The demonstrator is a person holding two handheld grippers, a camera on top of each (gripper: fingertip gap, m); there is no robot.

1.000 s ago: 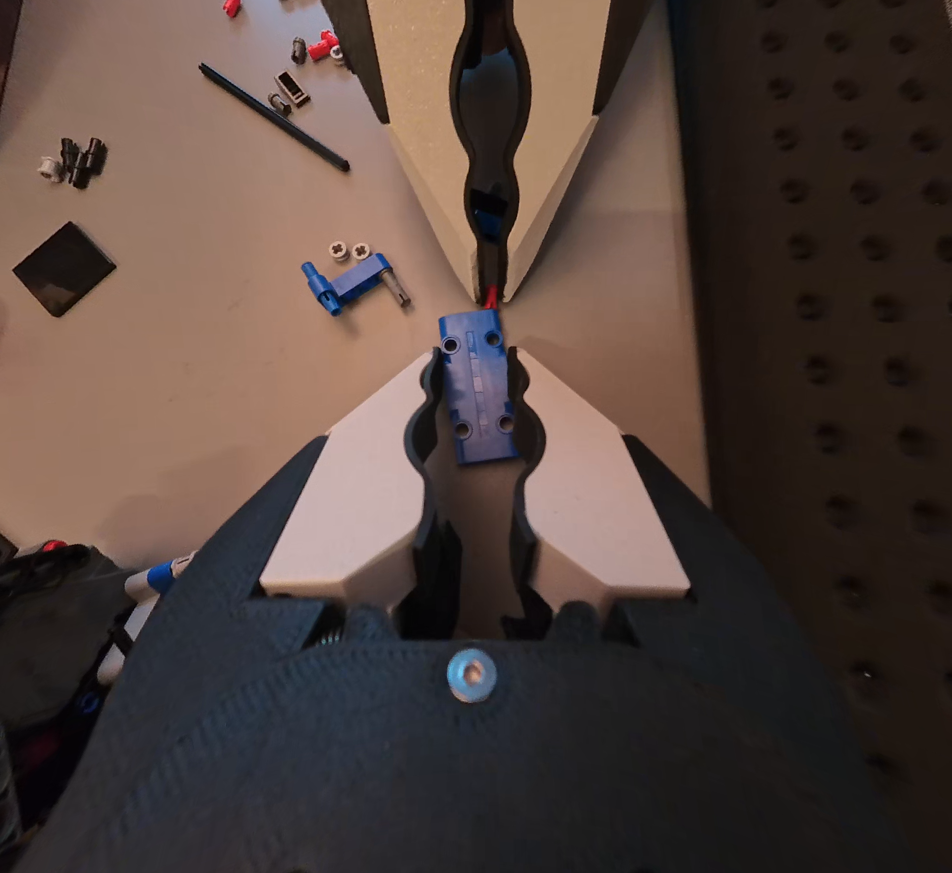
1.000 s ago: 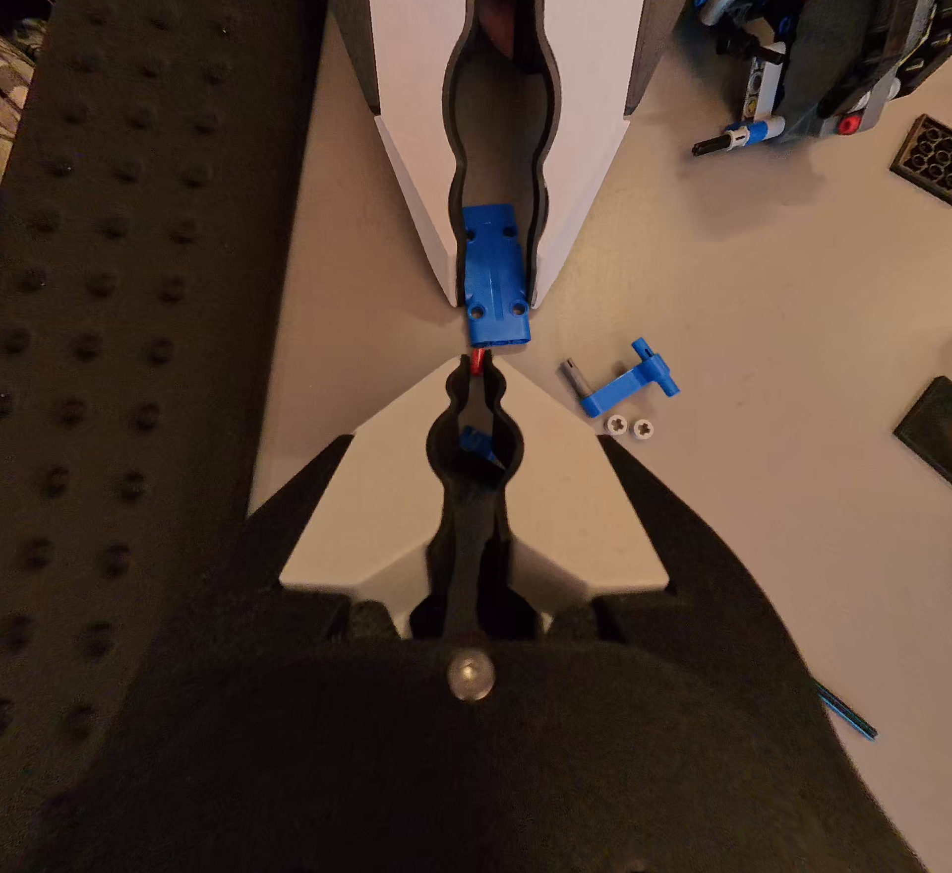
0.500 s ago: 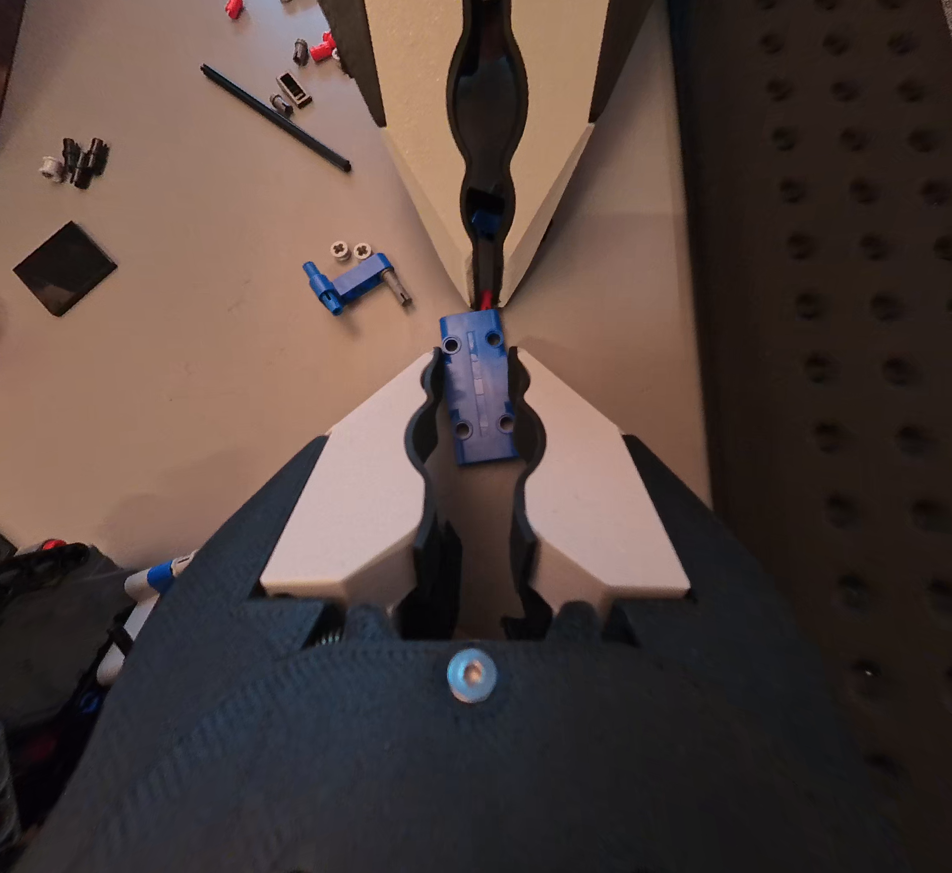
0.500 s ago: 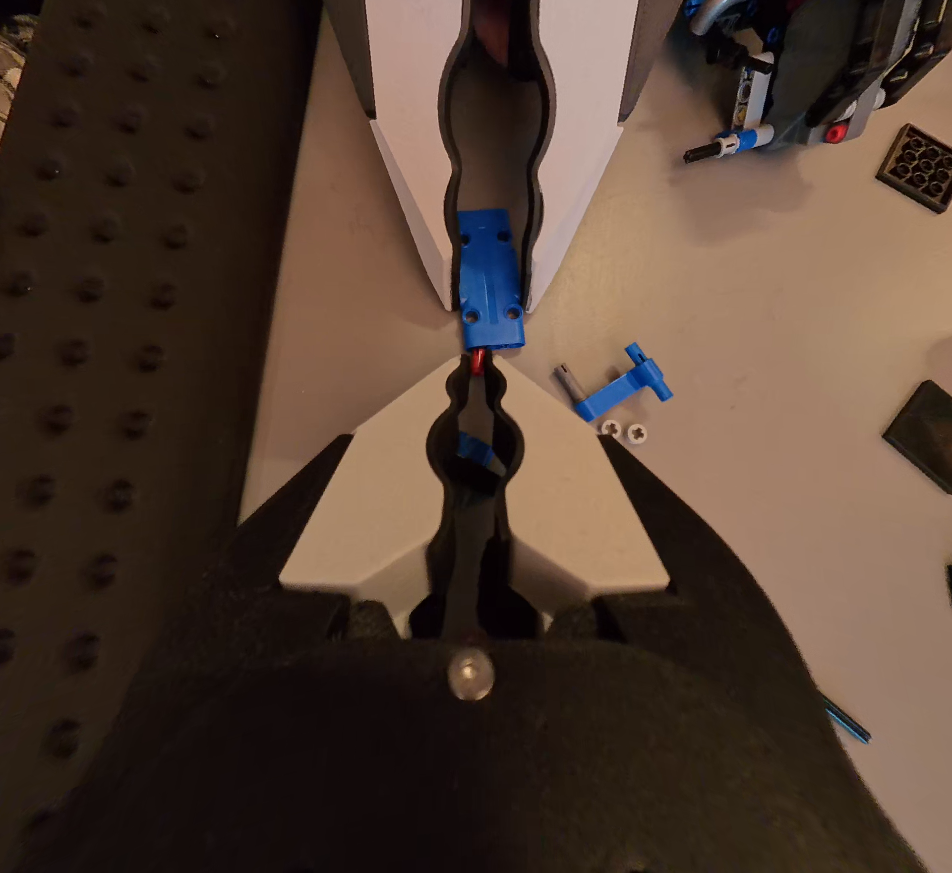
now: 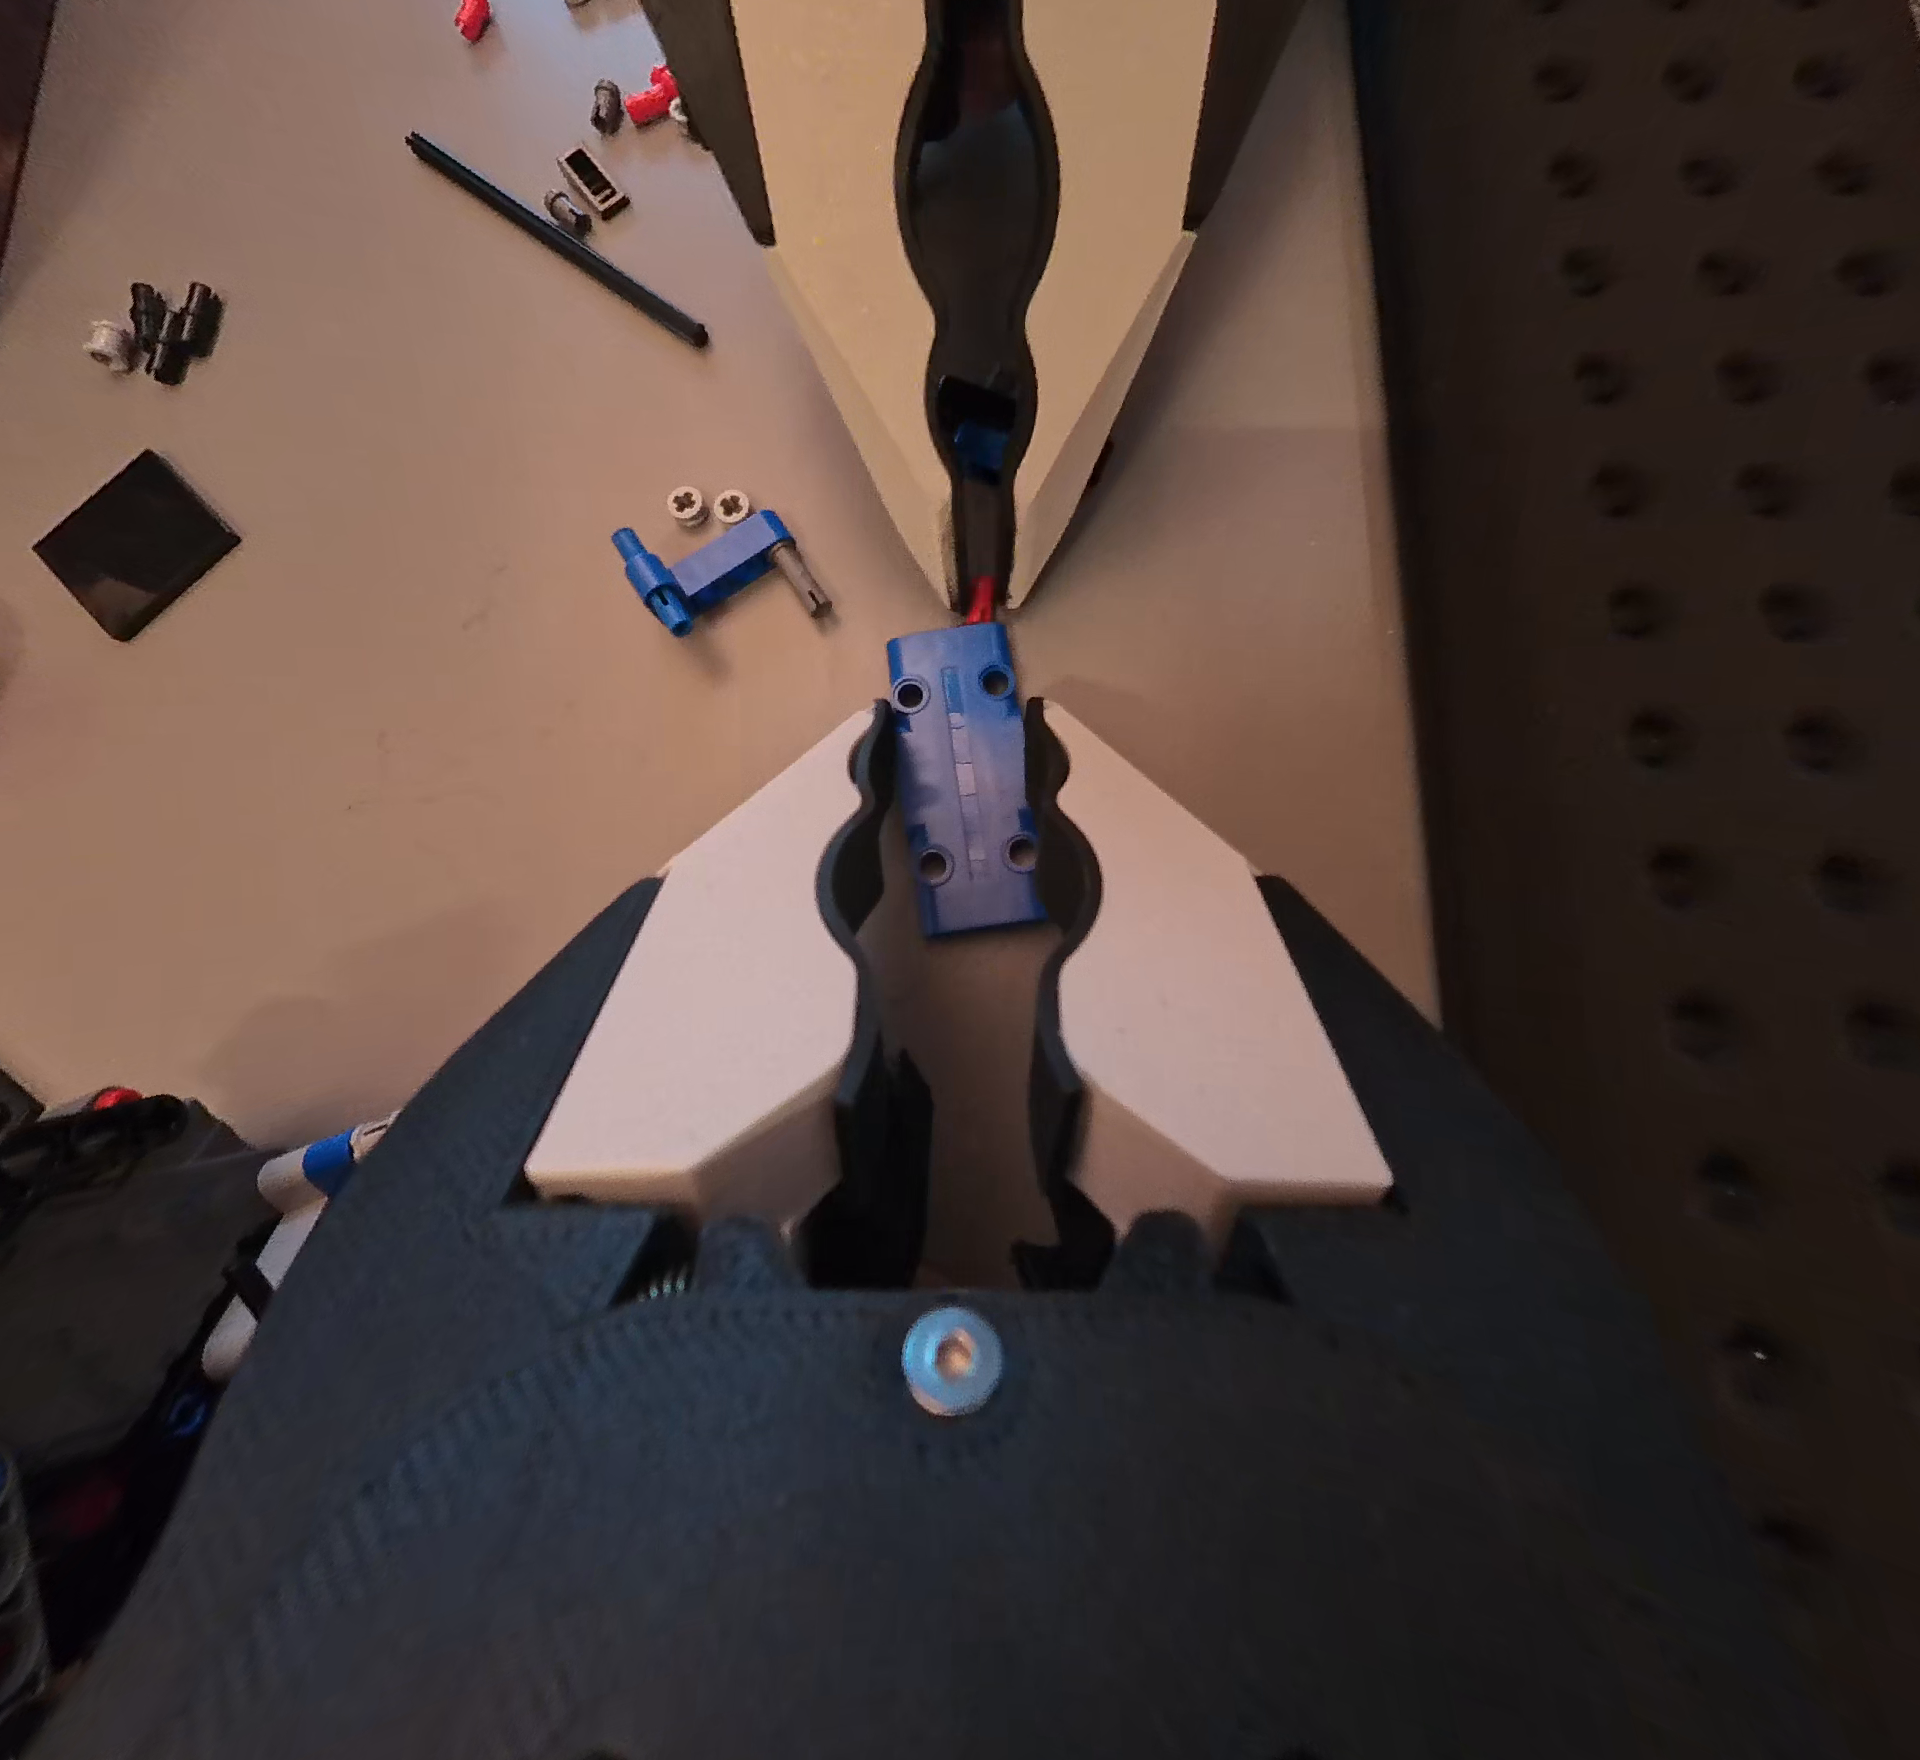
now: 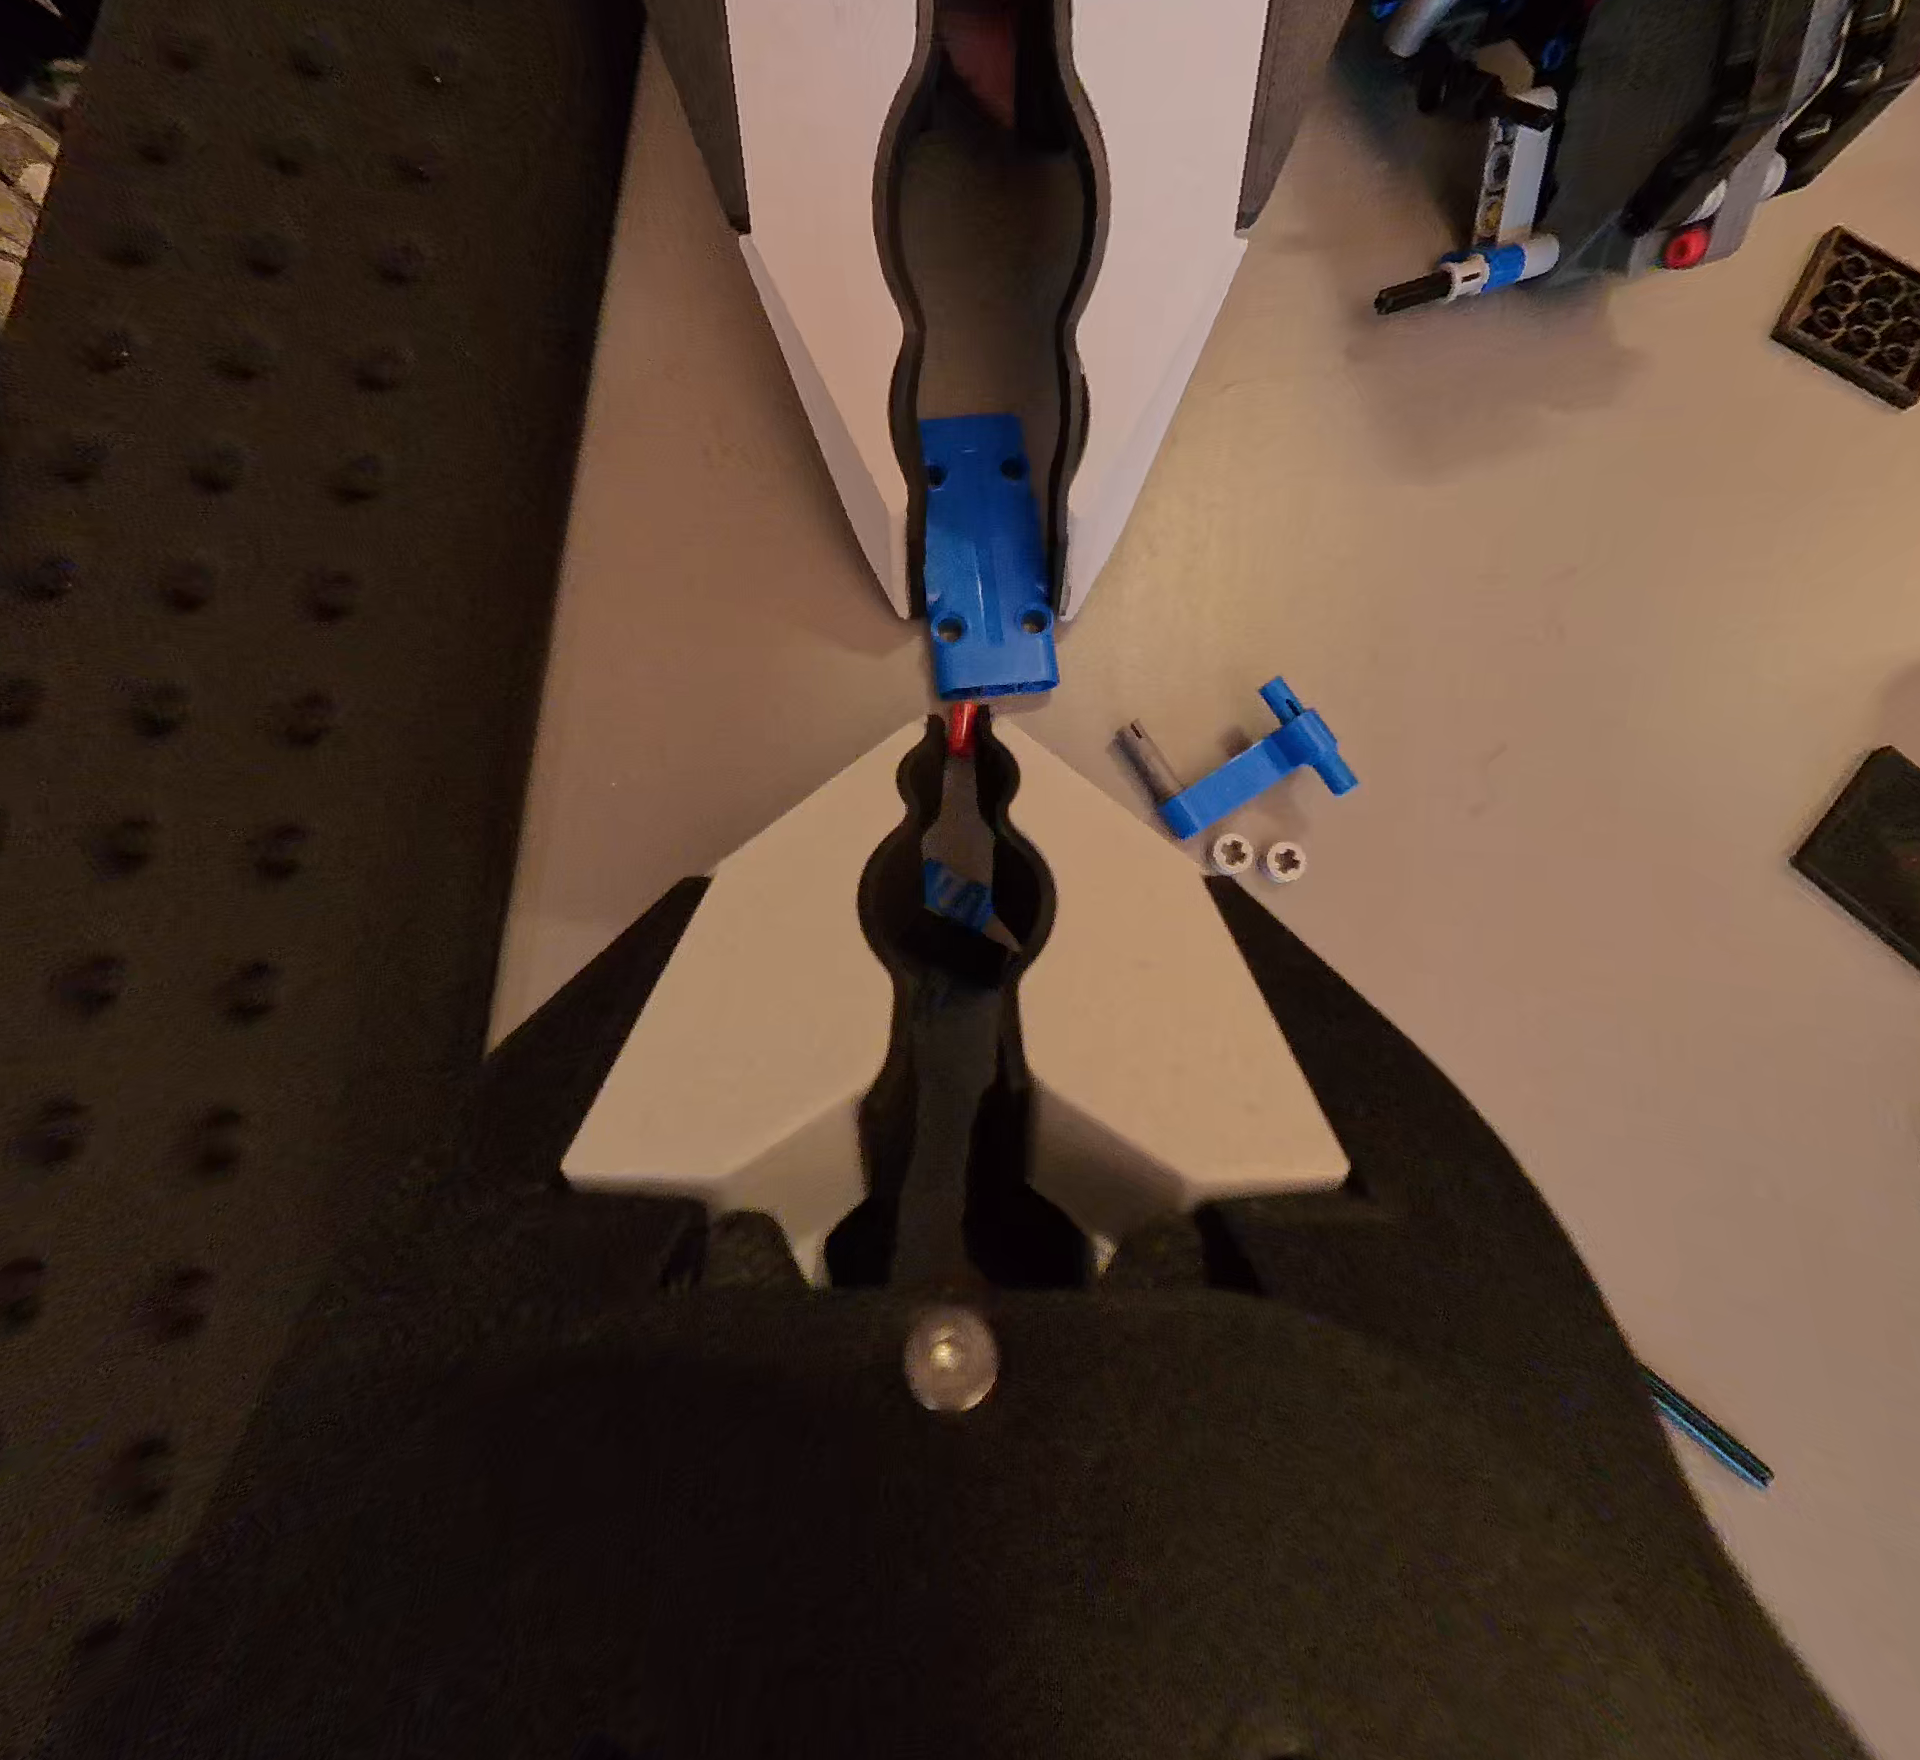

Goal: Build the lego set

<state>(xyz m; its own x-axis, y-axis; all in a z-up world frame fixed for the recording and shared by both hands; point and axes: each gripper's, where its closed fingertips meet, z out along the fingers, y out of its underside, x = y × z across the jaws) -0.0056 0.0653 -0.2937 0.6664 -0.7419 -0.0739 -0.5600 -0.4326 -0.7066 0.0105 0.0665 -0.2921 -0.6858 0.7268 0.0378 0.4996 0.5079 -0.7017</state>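
You are mating two parts above the counter [image 5: 364, 827]: your left gripper [image 5: 961, 723] is clamped on one blue block [image 5: 966, 791], your right gripper [image 6: 961, 739] pinches one red pin [image 6: 962, 729] at the block's end. Next, line the pin up with a hole and push straight. Two white bushes [image 5: 710, 503] lie nearby.

Bare table [image 5: 364, 827] leftward – studded black mat [image 5: 1662, 567] walls the right

Each gripper is showing a black, ridged printed body with one silver screw [image 5: 952, 1359] at its centre. Two cream wedge-shaped fingers [image 5: 717, 1004] are tapering forward, lined inside with wavy black pads [image 5: 854, 879].
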